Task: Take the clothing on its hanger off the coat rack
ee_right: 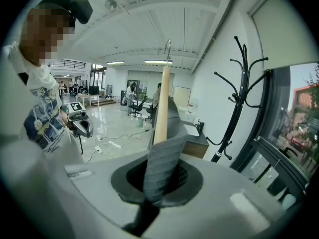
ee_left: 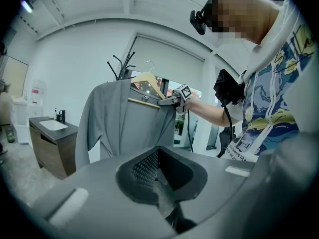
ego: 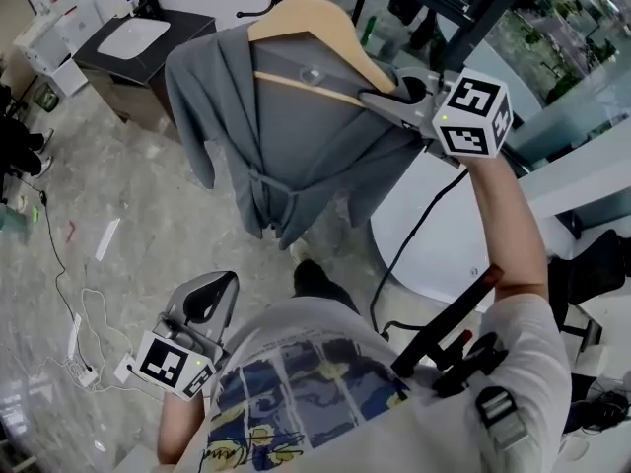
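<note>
A grey garment (ego: 286,136) hangs on a wooden hanger (ego: 315,23), held up in the air in front of me. My right gripper (ego: 380,99) is shut on the hanger's right end, with the garment's shoulder fabric (ee_right: 162,158) pinched between the jaws. In the right gripper view the hanger's metal hook (ee_right: 168,46) hangs free, well apart from the black coat rack (ee_right: 239,98). The left gripper view shows that rack (ee_left: 122,66) just behind the garment (ee_left: 124,128). My left gripper (ego: 207,299) hangs low at my left side, shut and holding nothing.
A dark cabinet with a white sink (ego: 133,37) stands at the back left. Cables and a power strip (ego: 84,368) lie on the marble floor. A white round surface (ego: 444,235) sits below my right arm. Glass walls run along the right.
</note>
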Demonstrator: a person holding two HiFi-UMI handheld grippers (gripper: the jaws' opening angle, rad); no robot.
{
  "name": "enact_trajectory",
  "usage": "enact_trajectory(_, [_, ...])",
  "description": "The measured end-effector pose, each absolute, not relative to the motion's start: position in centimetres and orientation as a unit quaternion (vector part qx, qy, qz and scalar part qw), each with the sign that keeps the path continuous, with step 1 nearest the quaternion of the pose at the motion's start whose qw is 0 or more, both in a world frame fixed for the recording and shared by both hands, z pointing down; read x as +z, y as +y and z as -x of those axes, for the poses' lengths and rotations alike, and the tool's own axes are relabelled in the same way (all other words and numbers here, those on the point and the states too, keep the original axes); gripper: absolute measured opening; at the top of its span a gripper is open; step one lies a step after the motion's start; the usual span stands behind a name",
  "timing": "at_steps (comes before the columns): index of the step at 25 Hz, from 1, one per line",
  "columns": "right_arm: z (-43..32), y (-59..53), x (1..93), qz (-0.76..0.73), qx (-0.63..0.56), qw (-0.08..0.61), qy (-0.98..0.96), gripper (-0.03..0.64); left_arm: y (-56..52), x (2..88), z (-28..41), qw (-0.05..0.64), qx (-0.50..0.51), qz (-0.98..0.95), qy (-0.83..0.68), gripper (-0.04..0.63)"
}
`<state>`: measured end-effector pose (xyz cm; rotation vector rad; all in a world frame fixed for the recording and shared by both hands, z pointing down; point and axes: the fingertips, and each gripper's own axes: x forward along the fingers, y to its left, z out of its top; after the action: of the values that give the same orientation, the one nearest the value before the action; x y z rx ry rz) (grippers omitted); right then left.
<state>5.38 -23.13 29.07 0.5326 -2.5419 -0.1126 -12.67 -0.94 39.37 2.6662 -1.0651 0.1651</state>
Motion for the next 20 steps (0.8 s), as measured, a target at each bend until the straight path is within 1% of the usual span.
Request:
enact_trajectory(6, [-5.4,-18.7,29.3,-0.198,-0.051,0.27,-0.941,0.005,0.6,40.0,12.0,0.137,0.055,-0.922,-0.358,0.002])
enact_trajectory(20, [-6.0,-14.0,30.4,-0.2,-0.048,0.275,-0.939,0.005,1.1,39.8,11.0,0.128,0.059,-0.93,-0.339,0.002])
